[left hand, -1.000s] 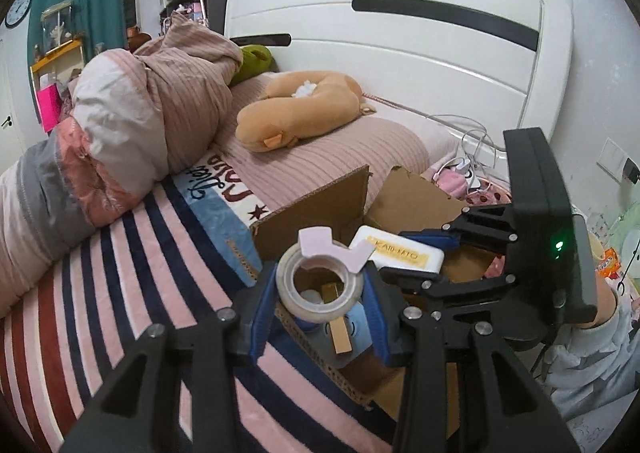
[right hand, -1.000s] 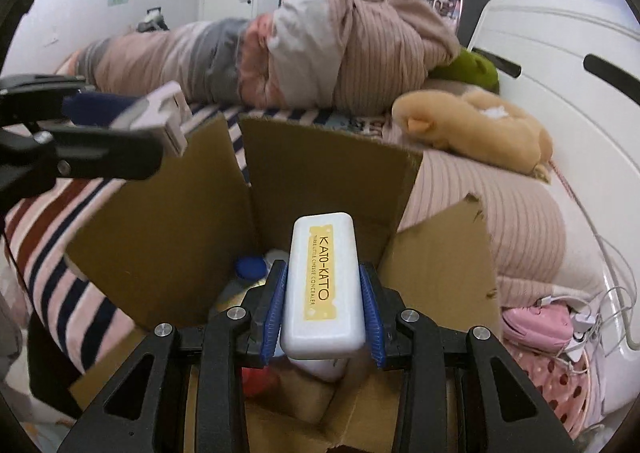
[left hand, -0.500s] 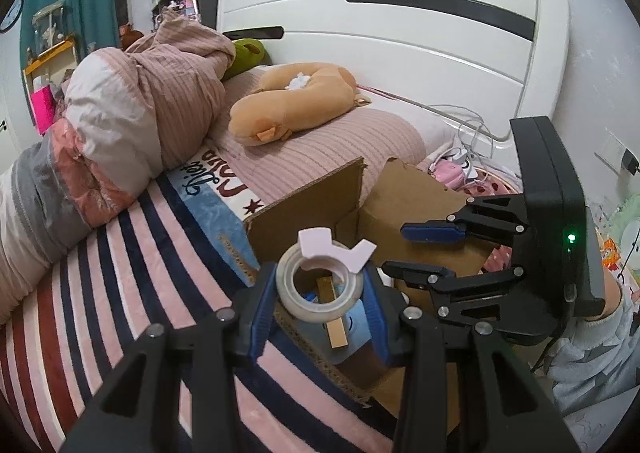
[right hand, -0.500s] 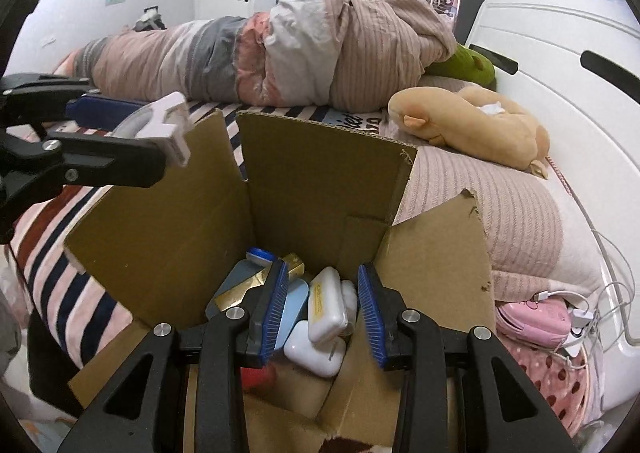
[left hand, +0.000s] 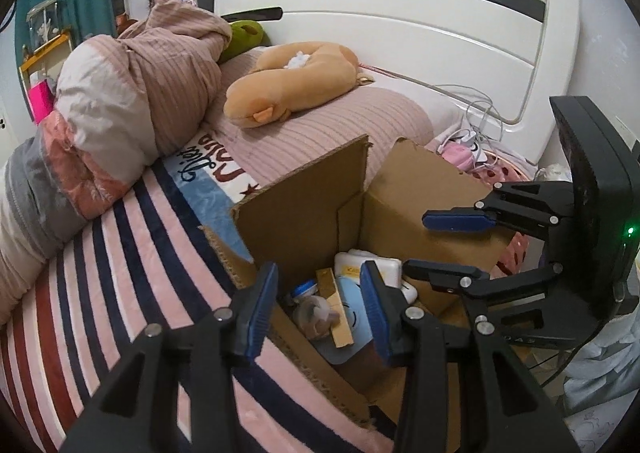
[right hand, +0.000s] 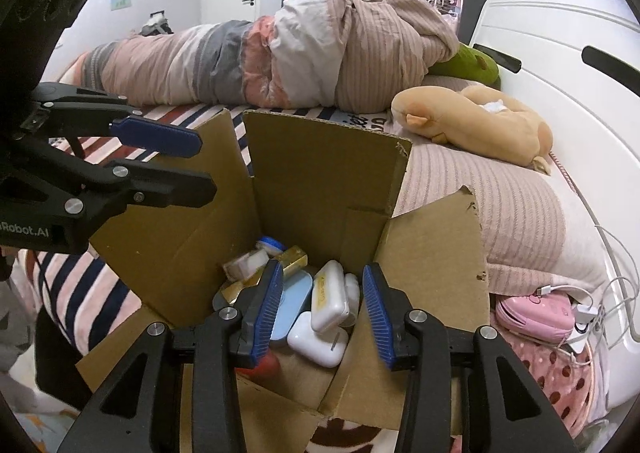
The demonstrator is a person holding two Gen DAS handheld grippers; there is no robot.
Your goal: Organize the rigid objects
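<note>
Cardboard box (right hand: 320, 181) is seen open on the striped blanket (left hand: 120, 253); both grippers are held level above it, jaws spread wide and empty. Left gripper (left hand: 318, 303), right gripper (right hand: 322, 307). White case (right hand: 328, 295) is lodged among other items inside.

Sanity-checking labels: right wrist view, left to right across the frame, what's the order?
left gripper → cardboard box → tan plush toy → pink pouch with cables → white headboard
</note>
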